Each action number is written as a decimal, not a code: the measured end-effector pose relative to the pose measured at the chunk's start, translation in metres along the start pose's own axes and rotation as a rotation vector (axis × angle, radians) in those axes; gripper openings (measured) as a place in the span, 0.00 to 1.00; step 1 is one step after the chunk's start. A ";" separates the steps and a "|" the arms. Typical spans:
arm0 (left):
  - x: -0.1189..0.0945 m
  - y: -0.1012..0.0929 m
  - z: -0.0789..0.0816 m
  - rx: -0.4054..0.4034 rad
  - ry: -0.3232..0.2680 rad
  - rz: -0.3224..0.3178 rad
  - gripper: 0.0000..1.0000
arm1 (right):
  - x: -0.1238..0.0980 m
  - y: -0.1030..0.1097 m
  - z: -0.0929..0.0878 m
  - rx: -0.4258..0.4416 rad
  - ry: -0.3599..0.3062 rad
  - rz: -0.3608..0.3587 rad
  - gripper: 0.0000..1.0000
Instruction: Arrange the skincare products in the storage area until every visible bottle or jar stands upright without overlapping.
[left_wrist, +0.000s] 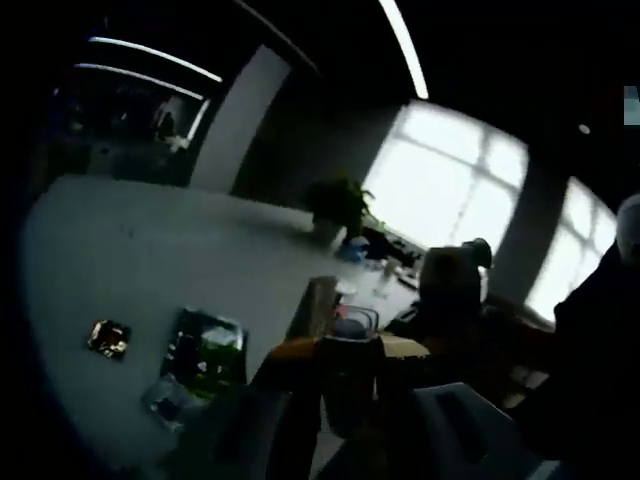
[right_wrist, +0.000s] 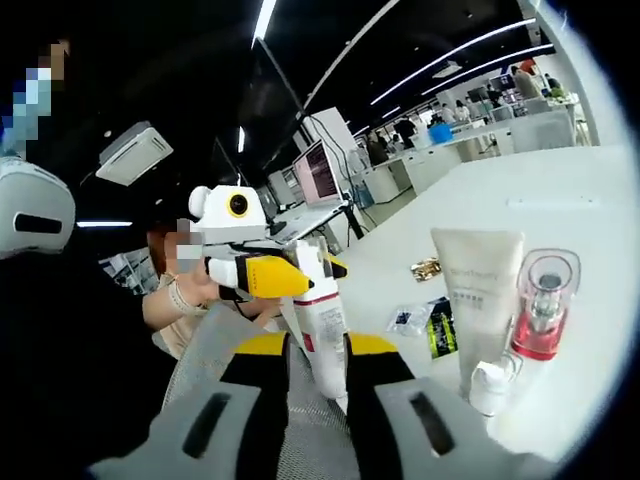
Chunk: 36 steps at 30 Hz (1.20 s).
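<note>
- Right gripper (right_wrist: 317, 362) grasps a white bottle (right_wrist: 322, 320) upright, near the table (right_wrist: 600, 210) edge
- Left gripper (right_wrist: 262, 277) clenched on its top
- Cream tube (right_wrist: 476, 290) and pink bottle (right_wrist: 543, 306) stand right

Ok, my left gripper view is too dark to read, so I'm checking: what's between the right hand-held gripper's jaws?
Observer: A white bottle with a red band stands upright between the jaws of the right hand-held gripper.
Operator: Anything standing on the table?
Observer: A white tube stands upright beside a clear pink bottle.
Operator: Anything else near them?
Observer: A small white bottle sits in front of the tube.
</note>
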<state>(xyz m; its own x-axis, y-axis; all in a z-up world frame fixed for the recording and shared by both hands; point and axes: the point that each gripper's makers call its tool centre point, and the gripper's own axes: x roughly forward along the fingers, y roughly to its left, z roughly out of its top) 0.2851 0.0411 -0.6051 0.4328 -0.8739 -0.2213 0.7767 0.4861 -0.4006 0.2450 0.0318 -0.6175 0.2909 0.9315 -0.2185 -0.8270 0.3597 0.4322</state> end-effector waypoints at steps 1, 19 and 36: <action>0.001 0.000 -0.002 0.016 0.009 0.002 0.16 | 0.000 -0.001 0.003 0.000 -0.010 -0.014 0.21; 0.022 0.004 -0.026 0.362 0.115 0.109 0.16 | 0.018 -0.027 0.027 -0.049 -0.086 -0.222 0.26; 0.038 0.017 -0.043 0.401 0.140 0.101 0.16 | 0.024 -0.054 0.008 -0.110 -0.003 -0.308 0.20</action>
<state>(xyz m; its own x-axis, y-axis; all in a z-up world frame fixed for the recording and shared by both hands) 0.2953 0.0164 -0.6583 0.4705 -0.8005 -0.3711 0.8621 0.5068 -0.0003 0.3006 0.0357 -0.6391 0.5366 0.7800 -0.3219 -0.7467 0.6166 0.2494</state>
